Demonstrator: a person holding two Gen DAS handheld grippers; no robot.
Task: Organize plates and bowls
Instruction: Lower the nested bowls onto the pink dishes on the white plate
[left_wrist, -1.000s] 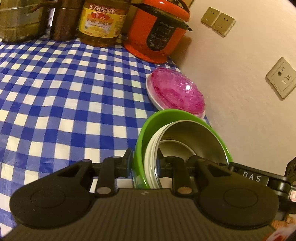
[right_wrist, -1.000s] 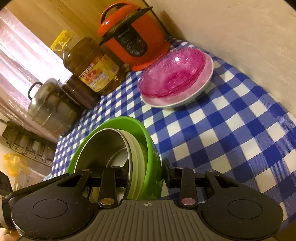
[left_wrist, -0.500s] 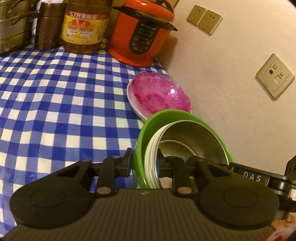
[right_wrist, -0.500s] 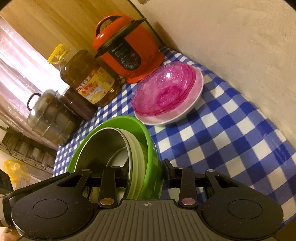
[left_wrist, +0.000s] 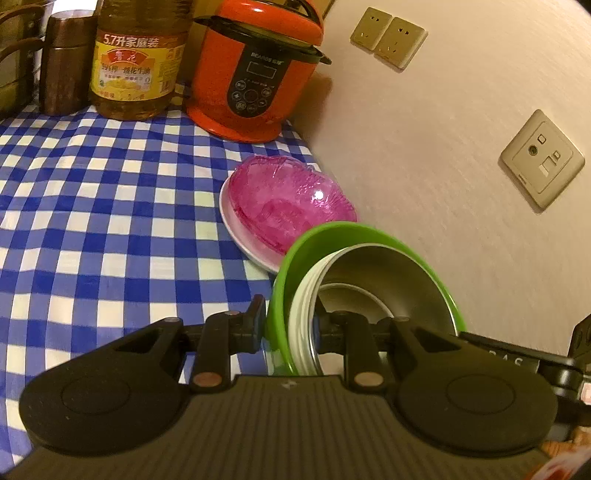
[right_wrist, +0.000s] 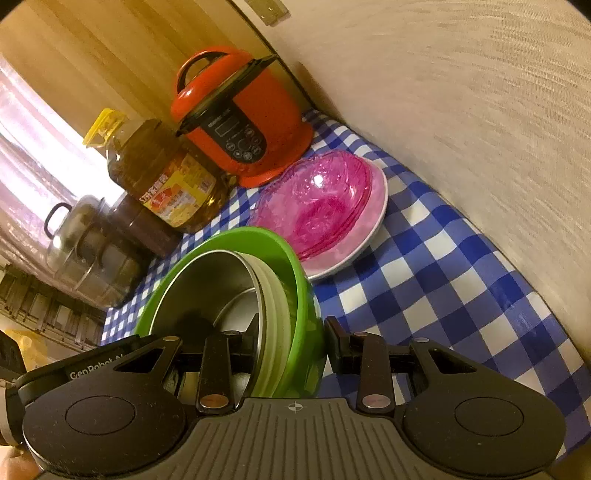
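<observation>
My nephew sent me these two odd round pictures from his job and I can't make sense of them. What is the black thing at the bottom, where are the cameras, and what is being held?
There is no robot here. A person holds a two-finger gripper in each hand, and a wide-angle camera on each looks forward along its fingers. The black shapes at the bottom are the grippers themselves.

One picture is from the left gripper, the other from the right gripper. Each clamps an opposite side of the same stack of bowls: a green bowl, white bowls nested inside, and a steel bowl innermost.

On the blue checked tablecloth sit pink glass dishes on a white plate, an orange electric pressure cooker, a cooking oil bottle and a steel pot.
</observation>
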